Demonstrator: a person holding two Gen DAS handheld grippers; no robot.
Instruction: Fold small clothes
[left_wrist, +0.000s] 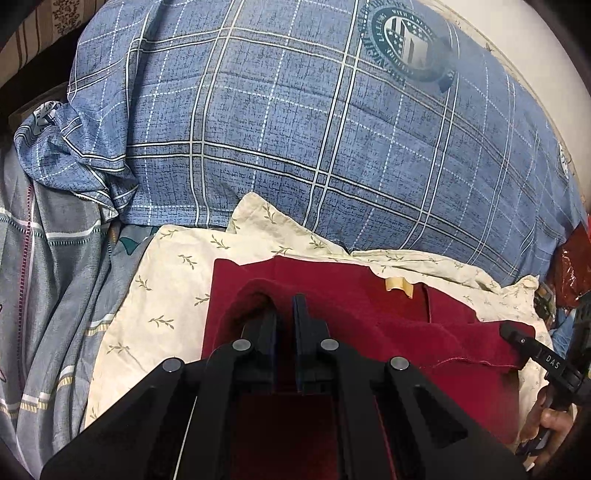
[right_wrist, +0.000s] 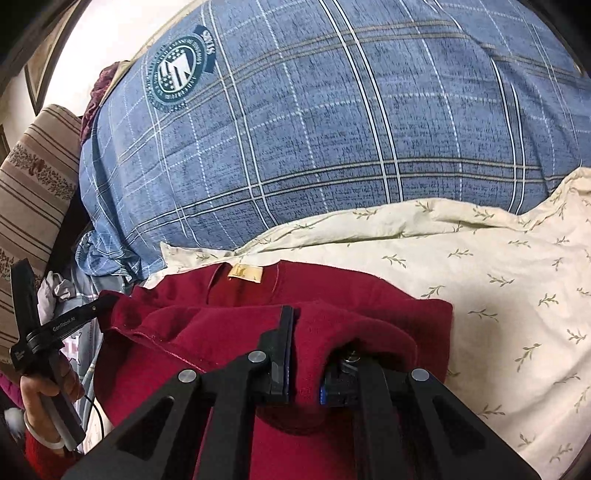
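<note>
Fleecy maroon garment (left_wrist: 424, 332) on leaf-print cream cloth (left_wrist: 166, 288), left gripper (left_wrist: 284, 317) and right gripper (right_wrist: 306, 350) both pinching its folds

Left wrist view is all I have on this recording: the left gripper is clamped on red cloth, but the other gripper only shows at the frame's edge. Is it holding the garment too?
Observer: Yes. The right gripper is shut on a fold of the red garment.
Operator: Is the neck label visible from that side?
Observer: Yes, the tan label sits beyond the fingertips, facing up.
Operator: What lies to its right?
Observer: Cream leaf-print cloth, under the garment.
</note>
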